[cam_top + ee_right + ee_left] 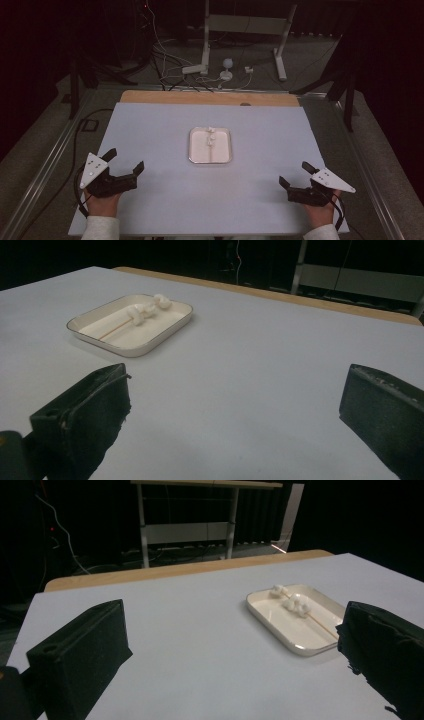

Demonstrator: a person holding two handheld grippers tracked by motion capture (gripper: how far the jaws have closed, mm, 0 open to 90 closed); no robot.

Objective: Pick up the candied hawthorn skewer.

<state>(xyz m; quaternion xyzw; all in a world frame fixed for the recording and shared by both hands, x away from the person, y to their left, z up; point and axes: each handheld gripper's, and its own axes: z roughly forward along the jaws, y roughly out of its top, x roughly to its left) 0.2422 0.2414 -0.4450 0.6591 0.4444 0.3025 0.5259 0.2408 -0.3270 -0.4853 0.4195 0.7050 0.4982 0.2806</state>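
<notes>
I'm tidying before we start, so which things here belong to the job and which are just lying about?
Part of the job:
- white tray
- skewer lying in it
- white marshmallow-like pieces on the skewer
- left tool and right tool, both open and empty

Just lying about:
- cables on the floor beyond the table
- white stand

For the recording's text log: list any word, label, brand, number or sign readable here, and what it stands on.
None can be read. The white tray, the skewer with white pieces, the blue-grey table cover and both grey gripper plates carry no print; the plates show only small holes.
</notes>
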